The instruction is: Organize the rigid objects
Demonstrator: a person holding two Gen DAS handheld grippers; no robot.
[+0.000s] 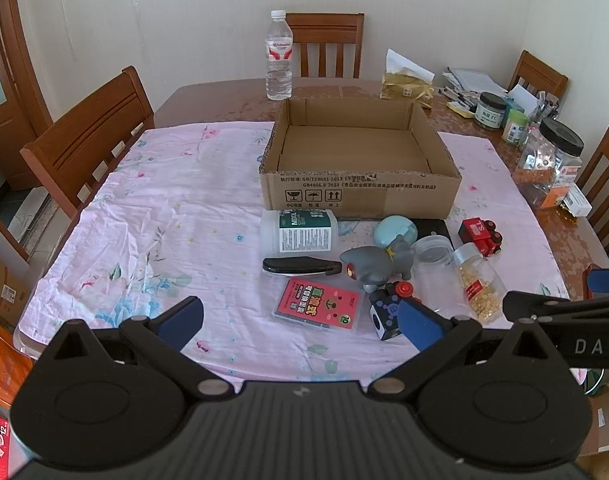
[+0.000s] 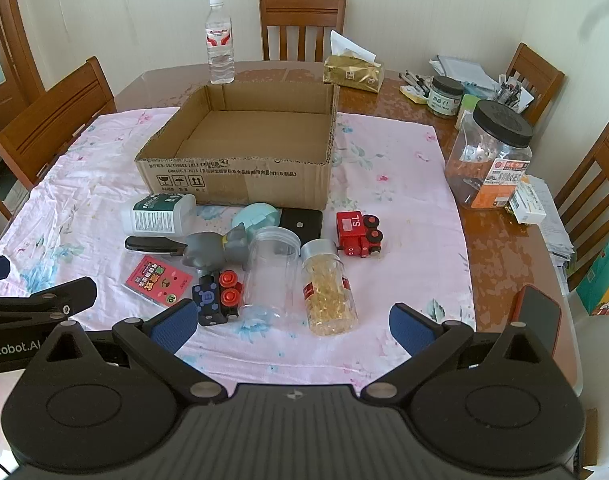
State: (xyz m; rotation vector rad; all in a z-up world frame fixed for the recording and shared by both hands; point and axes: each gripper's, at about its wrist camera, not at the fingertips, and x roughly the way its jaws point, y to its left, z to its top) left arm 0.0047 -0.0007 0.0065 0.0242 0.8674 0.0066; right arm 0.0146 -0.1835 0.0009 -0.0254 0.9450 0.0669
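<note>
Left wrist view: left tool (image 1: 300,322) spread apart, empty, low at near counter (image 1: 232,92) edge; cardboard box (image 1: 358,184) open, bare, far centre, likely awaiting the toys and bottles (image 1: 378,266) clustered before it. Right wrist view: right tool (image 2: 292,328) likewise apart, empty, aimed at capsule bottle (image 2: 328,292).

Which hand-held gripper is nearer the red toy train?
Right. The right hand-held gripper hangs open in front of the red toy train, slightly to its left; the left hand-held gripper is open further left, beyond the cluttered toys.
</note>
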